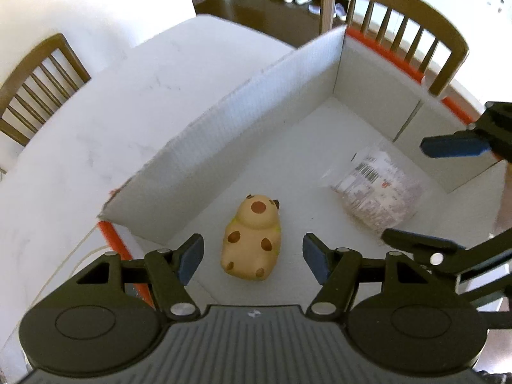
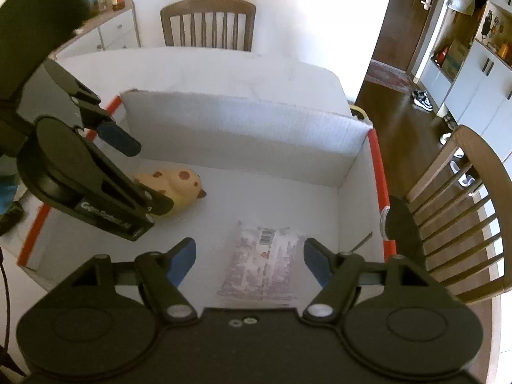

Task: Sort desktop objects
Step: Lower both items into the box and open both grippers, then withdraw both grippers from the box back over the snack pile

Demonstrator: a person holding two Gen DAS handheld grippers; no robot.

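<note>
A tan toy animal with brown spots lies on the floor of a white cardboard box with orange-red edges. My left gripper hangs above it, open, its blue pads apart on either side and clear of the toy. A clear plastic packet with a barcode label lies flat on the box floor to the right. Over it my right gripper is open, not touching it. In the right wrist view the left gripper partly hides the toy. The right gripper stands over the packet in the left wrist view.
The box sits on a white table. Wooden chairs stand around it: one at the far side, one close on the right, another at the left. A thin pale cord lies beside the box.
</note>
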